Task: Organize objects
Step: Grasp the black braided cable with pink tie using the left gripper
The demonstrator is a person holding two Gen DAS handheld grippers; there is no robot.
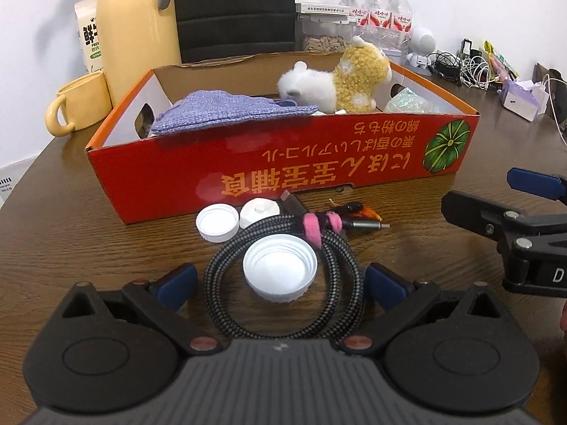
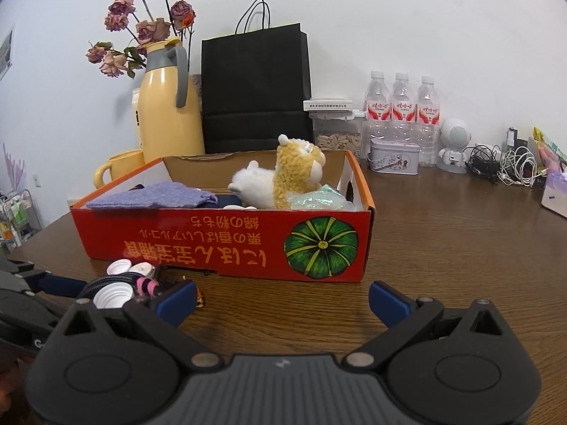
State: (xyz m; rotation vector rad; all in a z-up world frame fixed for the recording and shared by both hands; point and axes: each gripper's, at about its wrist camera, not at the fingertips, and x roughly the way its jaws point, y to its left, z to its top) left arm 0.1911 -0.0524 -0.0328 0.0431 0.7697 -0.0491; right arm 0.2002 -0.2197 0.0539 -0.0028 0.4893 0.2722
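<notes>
The left gripper (image 1: 280,285) is spread wide around a white cap (image 1: 280,271) lying inside a coiled cable (image 1: 283,276). At twelve o'clock lie two smaller caps (image 1: 217,221), then the red box (image 1: 283,173) holding a cloth (image 1: 234,111) and plush toy (image 1: 336,81). The right gripper (image 2: 281,301), also wide, holds nothing.

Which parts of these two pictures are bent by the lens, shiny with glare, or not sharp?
Left wrist view: the red box shows soft glare patches on its front wall, and the table edge curves from the fisheye; the coiled cable and bottle cap are sharp. Right wrist view: dark vignette in the corners, the bottles lean outward, and the left tongs sit dim at the edge.
</notes>
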